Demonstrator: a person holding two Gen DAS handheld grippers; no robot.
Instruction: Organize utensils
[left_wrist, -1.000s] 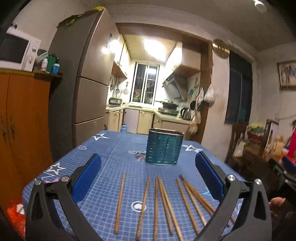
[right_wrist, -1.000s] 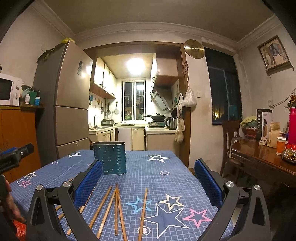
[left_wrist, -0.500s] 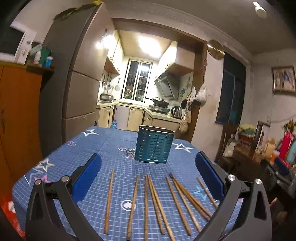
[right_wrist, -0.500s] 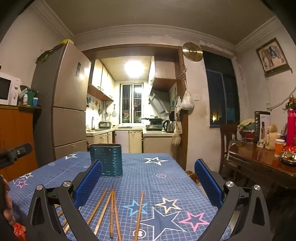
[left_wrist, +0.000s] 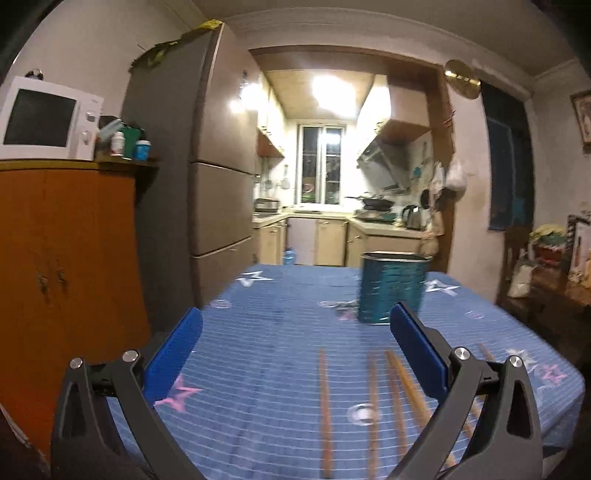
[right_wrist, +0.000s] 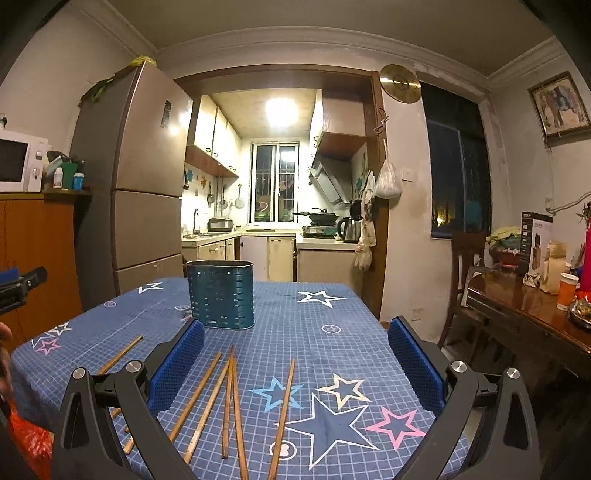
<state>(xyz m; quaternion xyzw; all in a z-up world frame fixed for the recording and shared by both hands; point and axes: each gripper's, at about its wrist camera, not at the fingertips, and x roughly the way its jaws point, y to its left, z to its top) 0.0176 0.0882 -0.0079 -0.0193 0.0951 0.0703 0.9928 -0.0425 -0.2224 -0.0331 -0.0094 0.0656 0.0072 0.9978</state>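
Several wooden chopsticks (right_wrist: 229, 398) lie loose on the blue star-patterned tablecloth (right_wrist: 332, 354); they also show in the left wrist view (left_wrist: 325, 406). A teal perforated utensil holder (right_wrist: 221, 294) stands upright behind them, and shows in the left wrist view (left_wrist: 390, 288). My right gripper (right_wrist: 295, 365) is open and empty above the chopsticks. My left gripper (left_wrist: 295, 354) is open and empty, with the chopsticks toward its right finger. The left view is blurred.
A fridge (right_wrist: 144, 184) and an orange cabinet (left_wrist: 66, 266) with a microwave (left_wrist: 44, 118) stand left of the table. A wooden side table (right_wrist: 532, 310) with a cup and boxes stands at the right. The kitchen lies behind.
My left gripper has swung to the left, so the chopsticks and holder sit further right in its view. My right gripper has shifted slightly. Both stay open.
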